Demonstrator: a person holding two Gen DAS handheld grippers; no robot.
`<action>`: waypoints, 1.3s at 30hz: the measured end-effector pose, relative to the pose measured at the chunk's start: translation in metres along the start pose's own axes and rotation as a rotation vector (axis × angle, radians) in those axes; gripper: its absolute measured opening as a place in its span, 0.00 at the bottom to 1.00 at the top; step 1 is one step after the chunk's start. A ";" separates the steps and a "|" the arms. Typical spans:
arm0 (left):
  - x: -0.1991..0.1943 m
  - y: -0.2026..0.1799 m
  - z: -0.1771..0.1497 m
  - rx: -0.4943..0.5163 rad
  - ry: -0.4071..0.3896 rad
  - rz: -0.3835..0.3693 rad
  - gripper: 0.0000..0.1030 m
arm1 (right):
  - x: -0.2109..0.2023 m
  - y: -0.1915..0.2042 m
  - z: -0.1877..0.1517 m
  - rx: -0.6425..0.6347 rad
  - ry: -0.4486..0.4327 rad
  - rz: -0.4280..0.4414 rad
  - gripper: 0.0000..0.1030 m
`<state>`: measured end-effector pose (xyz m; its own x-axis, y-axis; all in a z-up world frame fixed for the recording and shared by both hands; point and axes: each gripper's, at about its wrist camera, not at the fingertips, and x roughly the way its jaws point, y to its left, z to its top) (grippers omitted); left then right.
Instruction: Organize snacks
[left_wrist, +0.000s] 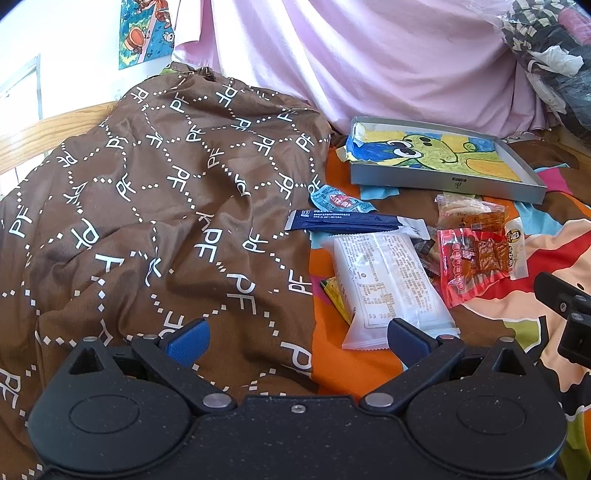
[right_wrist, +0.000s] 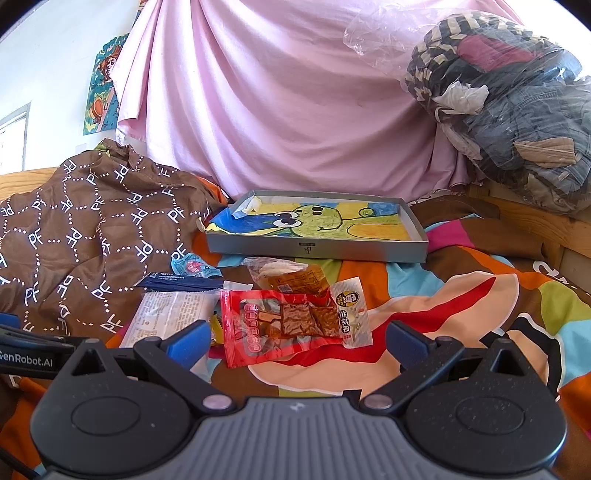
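1. A bed covered by a bright cartoon-print sheet (right_wrist: 461, 295) holds a loose heap of snack packets, with a brown quilt (left_wrist: 147, 203) bunched beside them.
2. The heap includes a red packet (right_wrist: 288, 325) of dark brown pieces, a white wrapped bar (left_wrist: 391, 288), a dark blue sachet (left_wrist: 343, 220), a small teal packet (left_wrist: 336, 201) and an orange-tinted clear pack (right_wrist: 291, 277). They overlap or touch one another.
3. Just beyond the heap sits a shallow grey box (right_wrist: 314, 251), lined with a child's drawing of a green creature. No snacks lie in it.
4. The left gripper (left_wrist: 295, 338) hovers low near the white wrapped bar, fingers spread wide and holding nothing.
5. The right gripper (right_wrist: 295, 341) is also spread and empty, with the red packet lying on the sheet between and just ahead of its fingers.
6. My judgement: sorting has not begun; this looks like the approach to a first pick.
7. Next would likely be lowering the right gripper over the red packet's near edge and pinching firmly, since the slick film may slide or drag neighbours.
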<state>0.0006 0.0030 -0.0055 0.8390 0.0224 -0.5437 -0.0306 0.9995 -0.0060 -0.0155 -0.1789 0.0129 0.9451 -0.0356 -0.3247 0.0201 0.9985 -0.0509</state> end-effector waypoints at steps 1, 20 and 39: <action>0.000 0.000 -0.001 -0.001 0.001 0.000 0.99 | 0.000 0.000 0.000 -0.001 0.000 0.000 1.00; 0.004 0.002 -0.002 -0.013 0.029 0.016 0.99 | 0.002 -0.002 0.000 0.020 0.042 0.018 1.00; 0.023 0.001 0.023 0.033 0.147 0.014 0.99 | 0.017 -0.013 0.006 0.047 0.166 0.038 1.00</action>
<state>0.0327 0.0053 0.0013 0.7500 0.0351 -0.6605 -0.0216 0.9994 0.0286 0.0021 -0.1923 0.0141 0.8788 -0.0004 -0.4773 0.0046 1.0000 0.0076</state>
